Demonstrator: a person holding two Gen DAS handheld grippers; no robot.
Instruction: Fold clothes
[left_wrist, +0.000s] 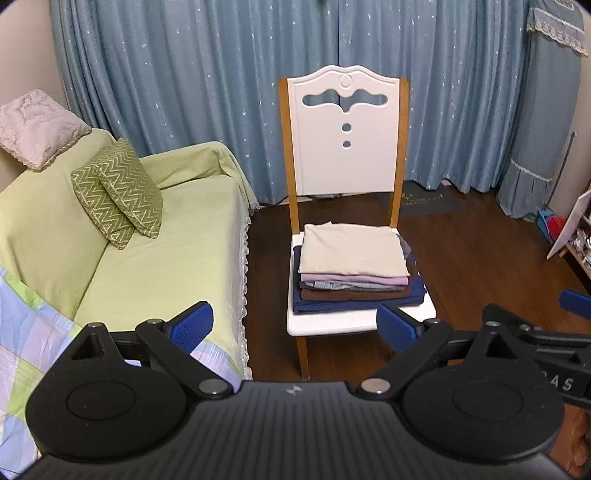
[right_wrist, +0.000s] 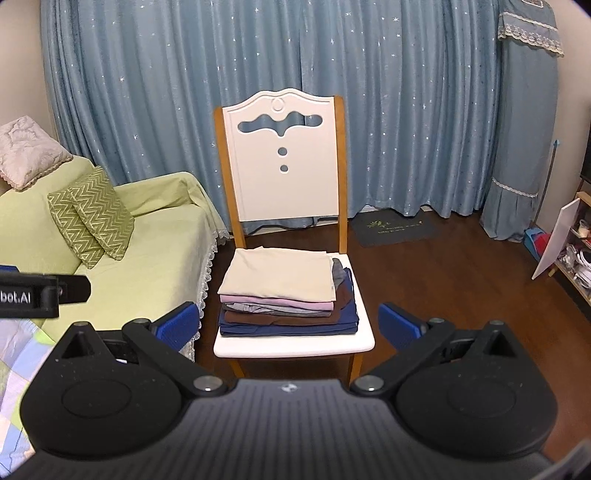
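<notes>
Left wrist, folded clothes (left_wrist: 351, 269) beyond gripper (left_wrist: 295, 325)

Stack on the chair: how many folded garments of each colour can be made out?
Cream: 1
Pink/lilac: 1
Grey: 1
Brown: 1
Navy: 1, possibly more; layers hard to separate
Total: 5 visible on the chair

One chair (right_wrist: 291, 192), three cushions (left_wrist: 122, 192), perhaps five folded garments (right_wrist: 280, 295).
</notes>
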